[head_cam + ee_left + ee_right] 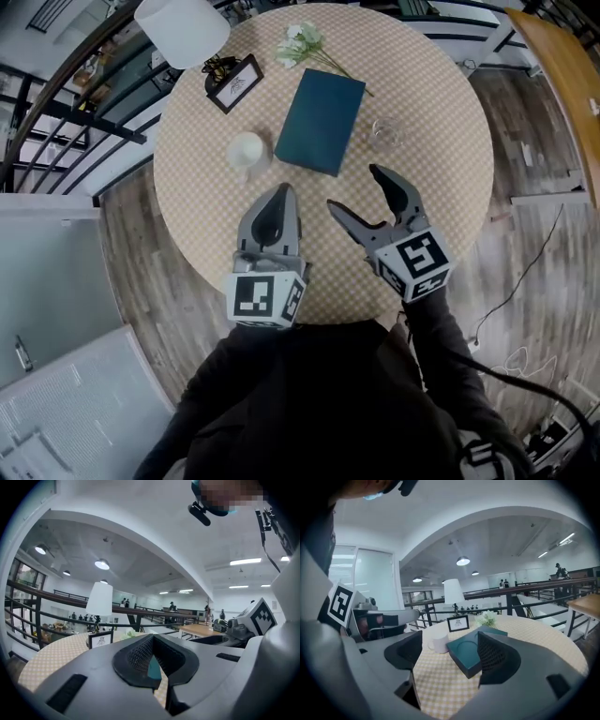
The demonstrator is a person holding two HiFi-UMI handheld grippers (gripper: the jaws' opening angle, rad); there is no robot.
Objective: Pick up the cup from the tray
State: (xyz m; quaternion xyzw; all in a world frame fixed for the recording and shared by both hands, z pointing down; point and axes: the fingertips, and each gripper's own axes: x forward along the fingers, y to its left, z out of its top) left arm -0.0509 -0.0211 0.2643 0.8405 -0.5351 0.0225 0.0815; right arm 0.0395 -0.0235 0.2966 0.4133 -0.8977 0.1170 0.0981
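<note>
The white cup stands on the round table, just left of the dark green tray. Only the right gripper view shows a round ring on the tray's top. The left gripper is closed on nothing; its jaws hide most of the table in its own view. The right gripper is wide open, empty. Bare cloth lies between grippers and cup.

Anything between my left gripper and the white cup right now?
Nothing visible. Only bare checked tablecloth lies between the left gripper and the cup. The teal tray lies beside the cup, to its right in the head view, off that line. The gripper's fingers are shut.
</note>
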